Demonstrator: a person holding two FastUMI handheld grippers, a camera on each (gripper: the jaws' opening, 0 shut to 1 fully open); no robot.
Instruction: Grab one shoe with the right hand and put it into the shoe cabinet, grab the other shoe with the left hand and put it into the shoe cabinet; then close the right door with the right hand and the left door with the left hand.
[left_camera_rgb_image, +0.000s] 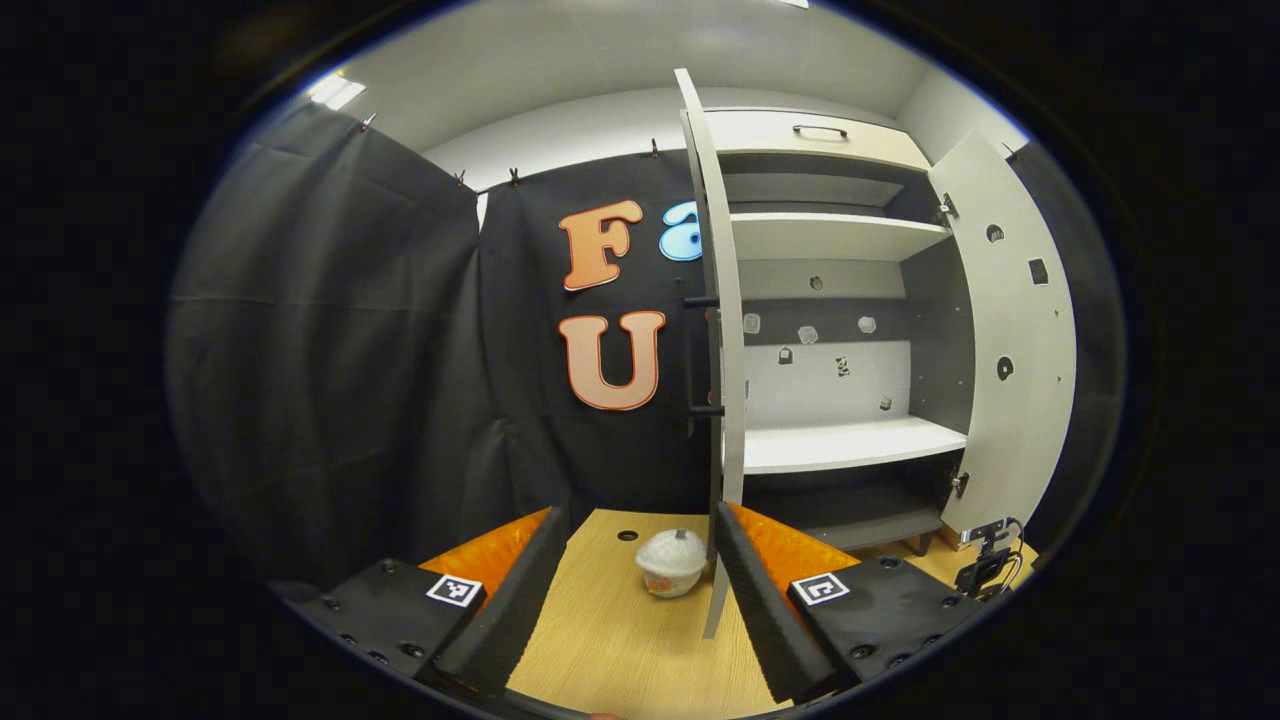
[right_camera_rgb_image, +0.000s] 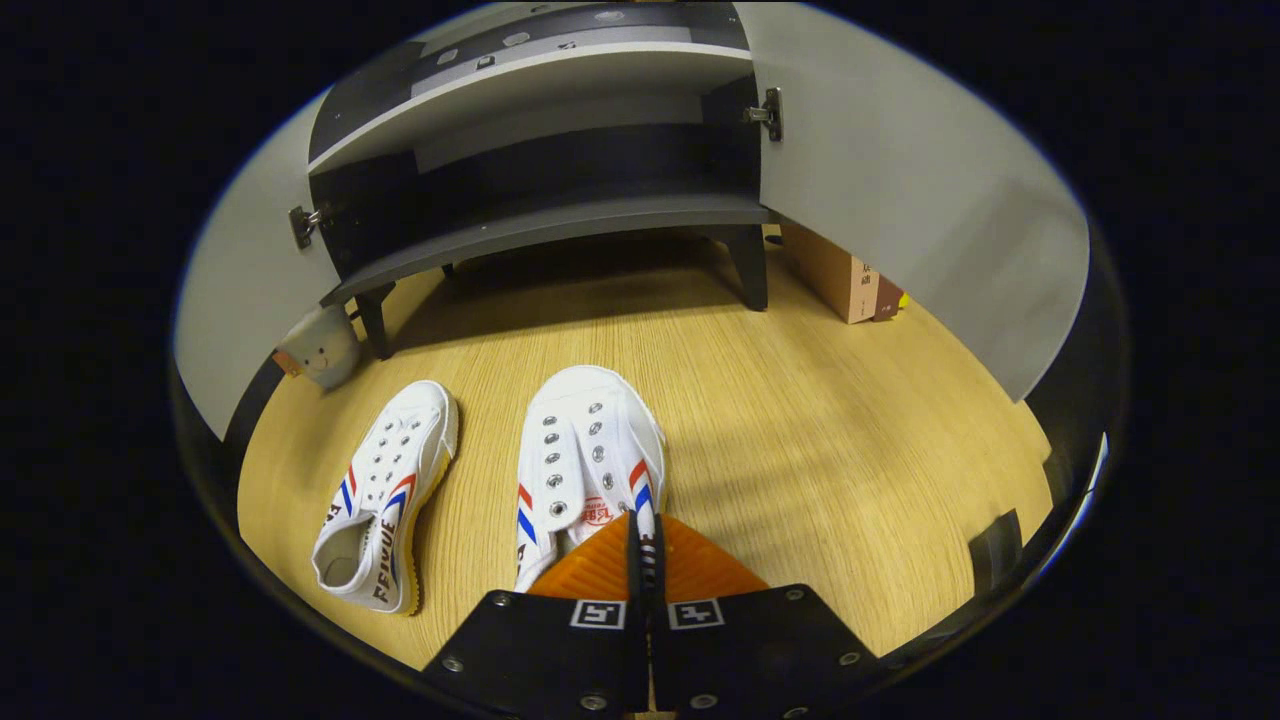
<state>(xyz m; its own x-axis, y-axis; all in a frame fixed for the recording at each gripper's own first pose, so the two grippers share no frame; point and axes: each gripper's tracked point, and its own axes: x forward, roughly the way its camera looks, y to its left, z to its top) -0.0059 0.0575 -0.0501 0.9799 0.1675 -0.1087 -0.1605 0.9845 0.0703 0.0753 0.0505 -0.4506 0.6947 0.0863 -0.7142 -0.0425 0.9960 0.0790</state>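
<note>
Two white canvas shoes with red and blue stripes lie on the wooden floor before the open shoe cabinet (right_camera_rgb_image: 560, 225). In the right gripper view, my right gripper (right_camera_rgb_image: 640, 540) is shut on the rim of the nearer shoe (right_camera_rgb_image: 585, 450), pinching its side wall near the heel. The other shoe (right_camera_rgb_image: 385, 490) lies to its left, toe toward the cabinet. In the left gripper view, my left gripper (left_camera_rgb_image: 635, 600) is open and holds nothing. It is raised and faces the cabinet (left_camera_rgb_image: 840, 445), whose left door (left_camera_rgb_image: 722, 330) shows edge-on and whose right door (left_camera_rgb_image: 1010, 340) stands wide.
A small white lidded cup (left_camera_rgb_image: 671, 563) stands on the floor by the left door's foot, with a soft grey toy (right_camera_rgb_image: 320, 347) near the cabinet leg. A brown box (right_camera_rgb_image: 835, 275) sits behind the right door (right_camera_rgb_image: 900, 190). A small black device with a cable (left_camera_rgb_image: 985, 565) stands at the right.
</note>
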